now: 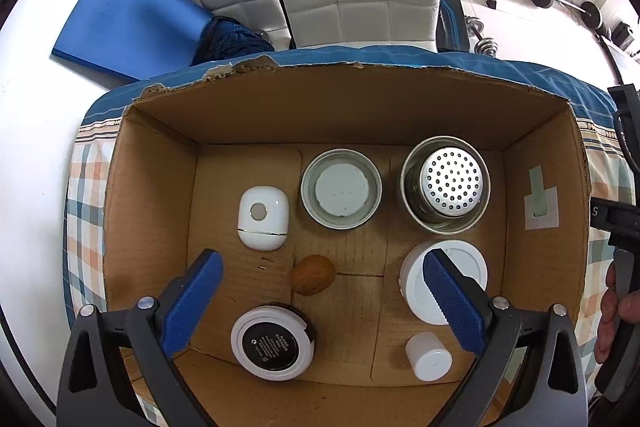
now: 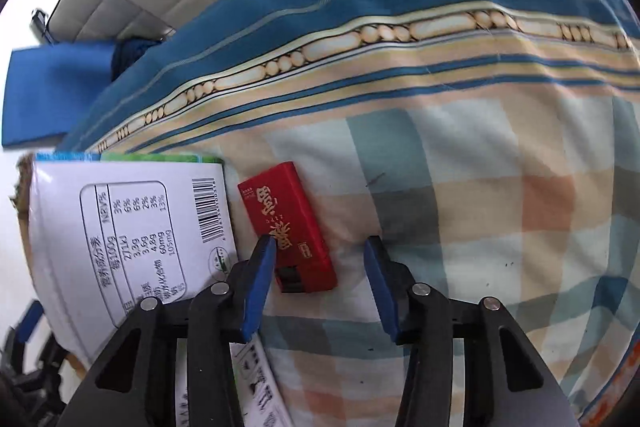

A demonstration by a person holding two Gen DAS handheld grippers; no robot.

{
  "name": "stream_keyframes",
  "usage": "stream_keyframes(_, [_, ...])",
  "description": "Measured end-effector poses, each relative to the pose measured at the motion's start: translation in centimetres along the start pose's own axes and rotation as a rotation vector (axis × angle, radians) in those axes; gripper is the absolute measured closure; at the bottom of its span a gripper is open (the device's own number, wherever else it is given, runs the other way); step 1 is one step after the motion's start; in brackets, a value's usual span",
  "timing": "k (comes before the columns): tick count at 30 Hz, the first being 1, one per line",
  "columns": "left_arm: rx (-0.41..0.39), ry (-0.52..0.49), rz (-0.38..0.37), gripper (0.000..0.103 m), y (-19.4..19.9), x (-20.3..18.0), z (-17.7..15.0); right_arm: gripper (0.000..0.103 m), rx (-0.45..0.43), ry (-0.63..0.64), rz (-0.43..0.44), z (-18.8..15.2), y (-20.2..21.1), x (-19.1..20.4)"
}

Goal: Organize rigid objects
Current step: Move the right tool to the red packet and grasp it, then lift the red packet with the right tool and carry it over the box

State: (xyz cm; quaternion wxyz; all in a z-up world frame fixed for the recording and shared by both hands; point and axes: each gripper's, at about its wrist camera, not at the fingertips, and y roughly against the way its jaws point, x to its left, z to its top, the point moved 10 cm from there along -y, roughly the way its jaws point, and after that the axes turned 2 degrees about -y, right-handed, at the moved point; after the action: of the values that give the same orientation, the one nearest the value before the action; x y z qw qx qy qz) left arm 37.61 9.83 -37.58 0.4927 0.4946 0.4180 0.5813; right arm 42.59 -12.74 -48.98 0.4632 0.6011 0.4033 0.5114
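The open cardboard box (image 1: 160,163) holds seven things: two metal cups (image 1: 341,189), two white lids (image 1: 444,281), one white oval case (image 1: 263,218), one black-topped jar (image 1: 273,343) and one walnut (image 1: 312,274). The left gripper (image 1: 324,291) points down into it, fingers apart and empty. The right gripper (image 2: 320,275) points down at the checked bedsheet (image 2: 480,187), fingers apart astride the near end of one red box (image 2: 288,223) lying beside the carton's outer wall.

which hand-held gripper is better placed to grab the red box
Right. The right hand-held gripper points down at the red box on the checked cloth, open, one finger beside it. The left hand-held gripper hangs over the cardboard box.
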Motion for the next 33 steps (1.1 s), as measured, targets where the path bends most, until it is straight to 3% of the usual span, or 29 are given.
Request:
stream_keyframes(2, [0.006,0.000,-0.001,0.000,-0.2,-0.2,-0.1,0.062,0.007,0.023,-0.017,-0.2,0.1,0.4])
stream_keyframes(3, [0.015,0.002,-0.007,0.000,-0.4,-0.4,-0.3,0.075,0.020,0.036,-0.012,-0.4,0.1,0.8])
stream_keyframes(5, [0.021,0.004,-0.012,0.000,-0.6,-0.5,-0.5,0.080,0.022,0.083,-0.054,-0.8,0.3,1.4])
stream_keyframes(11, [0.017,0.016,-0.026,0.000,-0.2,-0.7,-1.0,0.089,0.058,-0.028,0.095,-1.4,0.3,0.3])
stream_keyframes(14, [0.013,0.019,-0.023,0.000,0.1,-0.5,-1.2,0.089,0.061,-0.085,0.214,-1.3,0.0,0.5])
stream_keyframes(17, [0.008,0.024,-0.020,0.000,0.4,-0.1,-1.3,0.087,0.022,-0.156,0.245,-0.6,-0.5,-0.9])
stream_keyframes(21, [0.003,0.026,-0.013,0.000,0.7,0.6,-1.4,0.070,-0.001,-0.210,0.298,-0.3,-1.1,-0.9])
stream_keyframes(26, [0.015,0.037,-0.014,0.000,0.4,1.0,-1.9,0.069,0.030,-0.176,0.279,0.1,-1.2,-0.8])
stream_keyframes(30, [0.012,0.025,-0.015,0.000,0.5,0.4,-2.0,0.077,0.056,-0.153,0.261,0.3,-0.7,0.5])
stream_keyframes(33, [0.008,0.012,-0.013,0.000,0.6,0.0,-2.1,0.078,0.038,-0.163,0.331,0.2,0.2,1.2])
